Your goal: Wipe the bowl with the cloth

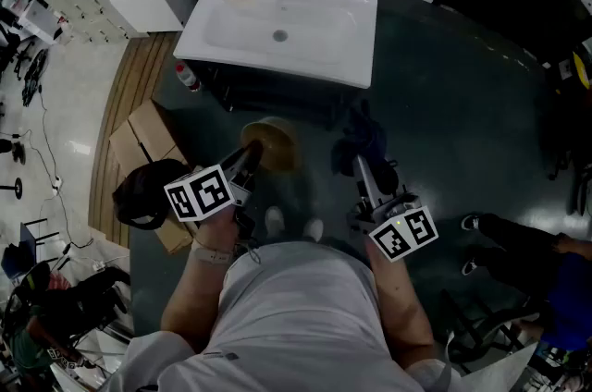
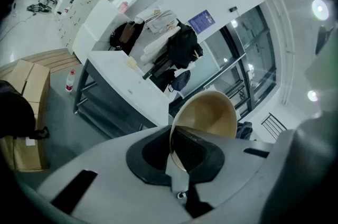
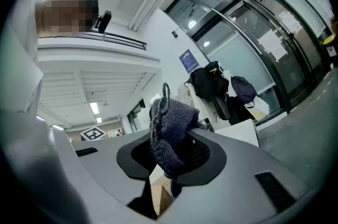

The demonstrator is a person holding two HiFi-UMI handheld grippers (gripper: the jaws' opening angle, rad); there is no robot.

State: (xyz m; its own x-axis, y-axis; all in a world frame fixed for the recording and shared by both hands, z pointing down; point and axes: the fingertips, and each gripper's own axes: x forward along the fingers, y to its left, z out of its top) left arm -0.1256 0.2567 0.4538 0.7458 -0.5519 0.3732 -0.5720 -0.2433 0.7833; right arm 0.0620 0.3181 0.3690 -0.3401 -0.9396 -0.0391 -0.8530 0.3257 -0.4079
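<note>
Person stands facing a white washbasin (image 1: 277, 30), a gripper in each hand, both raised in front of the torso. Neither task item rests on any surface; both are carried in the air above the dark floor.

Left gripper (image 1: 242, 168): jaws pinch the rim of the bowl (image 1: 271, 140), one jaw inside the wall and one outside. From the left gripper view the bowl (image 2: 208, 114) stands on edge, tilted, its hollow facing back toward the camera. Judgement: an edge grip leaves nearly the whole inner surface bare and reachable for the other hand.

Right gripper (image 1: 363, 173): jaws are clamped on the cloth (image 1: 365, 139), which is bunched, with a wad protruding past the tips. Judgement: the wad serves as the wiping pad and keeps hard jaw parts off the bowl.

Bowl and cloth are near each other but apart, with a gap of floor showing between them in the head view. Wiping contact not yet made.

Bowl: tan, matt, round, smooth wall, thin rim. I cannot tell in this dim light whether it is soiled or wet.

Cloth (image 3: 169, 128): dark grey-blue, coarse knit, hanging loop standing up at the top.
</note>
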